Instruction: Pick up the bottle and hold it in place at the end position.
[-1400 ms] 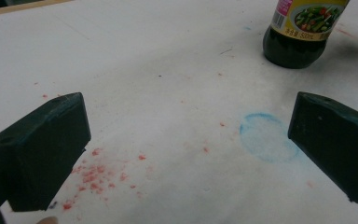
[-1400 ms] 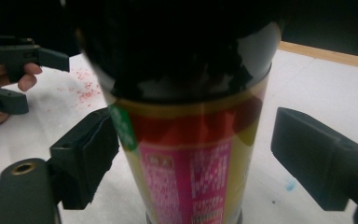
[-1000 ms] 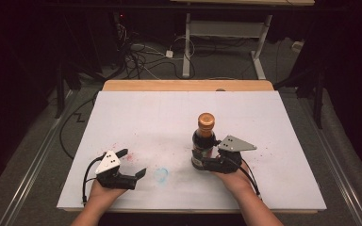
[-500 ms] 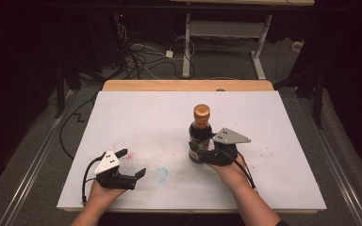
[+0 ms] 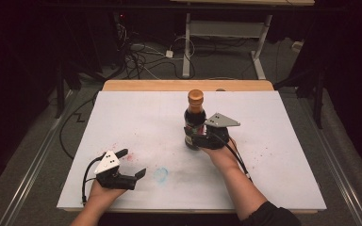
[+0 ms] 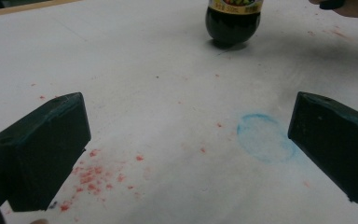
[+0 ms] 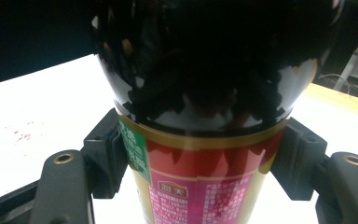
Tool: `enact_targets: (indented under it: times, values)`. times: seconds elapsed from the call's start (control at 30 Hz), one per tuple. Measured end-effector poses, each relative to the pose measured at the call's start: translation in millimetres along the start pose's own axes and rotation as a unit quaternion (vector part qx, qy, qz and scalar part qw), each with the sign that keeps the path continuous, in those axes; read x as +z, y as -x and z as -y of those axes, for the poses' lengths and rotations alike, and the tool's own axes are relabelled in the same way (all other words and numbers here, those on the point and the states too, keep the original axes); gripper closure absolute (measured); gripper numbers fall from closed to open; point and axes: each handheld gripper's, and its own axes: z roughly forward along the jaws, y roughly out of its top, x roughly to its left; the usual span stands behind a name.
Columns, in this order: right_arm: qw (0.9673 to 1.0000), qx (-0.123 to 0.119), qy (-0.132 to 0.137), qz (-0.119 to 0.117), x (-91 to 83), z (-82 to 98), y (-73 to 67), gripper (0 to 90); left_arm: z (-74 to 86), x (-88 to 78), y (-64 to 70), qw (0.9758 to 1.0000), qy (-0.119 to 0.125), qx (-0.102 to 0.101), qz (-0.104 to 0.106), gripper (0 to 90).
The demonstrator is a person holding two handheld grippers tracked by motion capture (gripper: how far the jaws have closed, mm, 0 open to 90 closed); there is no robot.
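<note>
Since 1 s ago you've slid the bottle (image 5: 194, 118) toward 12 o'clock w/ the right gripper (image 5: 194, 139) pinching its label, so keep it upright, move slow, mid-board (image 5: 136, 117), while the left gripper (image 5: 133, 164) idles spread at 7.

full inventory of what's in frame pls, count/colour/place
bottle: 1, dark with brown cap, red-pink label, upright mid-table, between the right gripper's fingers
white board: 1, white, covers tabletop
blue ring mark: 1, pale blue, near front of board
red specks: scattered, red, by left gripper
wooden table edge: 1, tan, far side
cables: several, black and white, floor behind table
left gripper: 1, black, front left, open, empty
right gripper: 1, black, clamps bottle
</note>
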Motion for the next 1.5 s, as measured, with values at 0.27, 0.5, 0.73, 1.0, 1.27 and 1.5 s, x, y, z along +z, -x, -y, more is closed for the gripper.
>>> enact_targets:
  times: [0.27,0.5,0.73,1.0,1.27,1.5]
  values:
    - [1.0000,0.001,-0.003,0.006,18.4,-3.9,6.1,31.7,0.0,-0.1,-0.1,1.0000,-0.001,0.001,0.001,0.0]
    - [0.9999,0.008,-0.010,0.006,25.9,0.3,8.5,31.6,0.0,-0.5,-0.1,1.0000,0.000,0.001,0.002,0.0]
    - [0.9999,0.004,-0.008,0.008,24.7,1.5,5.8,31.5,0.1,-0.4,0.1,1.0000,0.000,0.001,0.002,0.0]
    - [0.9999,0.008,-0.007,0.005,21.4,3.3,5.3,31.5,0.0,-0.2,0.2,1.0000,-0.002,-0.001,0.003,0.0]
    - [1.0000,-0.001,0.004,0.004,20.9,7.8,4.4,31.2,0.1,-0.7,0.3,1.0000,0.001,-0.001,0.003,0.0]
    - [0.9999,-0.005,0.011,0.007,21.4,9.8,4.0,31.1,0.5,-0.8,0.9,1.0000,0.001,0.001,0.004,0.0]
